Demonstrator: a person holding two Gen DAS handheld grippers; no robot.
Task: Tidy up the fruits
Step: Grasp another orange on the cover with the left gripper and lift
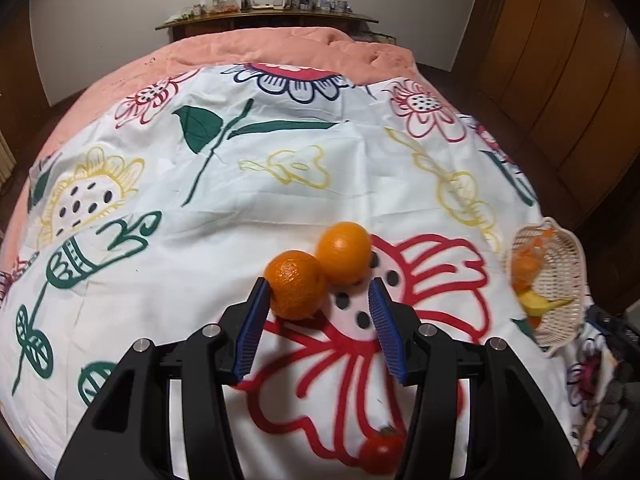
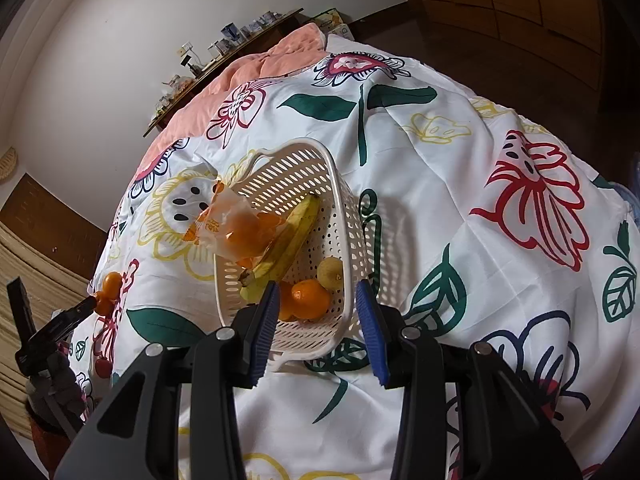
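The left hand-held gripper (image 1: 318,294), jaws released, nears the closer orange (image 1: 296,290) at its 11 o'clock; next, centre, clench, carry to basket (image 2: 348,216), where the right hand-held gripper (image 2: 316,300) waits released.

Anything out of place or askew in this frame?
Yes: the basket sits tilted on the bed cover, and a plastic-wrapped orange hangs over its rim. Two oranges and a red fruit lie loose on the cover.

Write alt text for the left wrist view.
The open left gripper reaches toward two oranges lying together on a floral bedsheet. A small red fruit lies nearer the camera, and a white basket holding fruit sits at the right.
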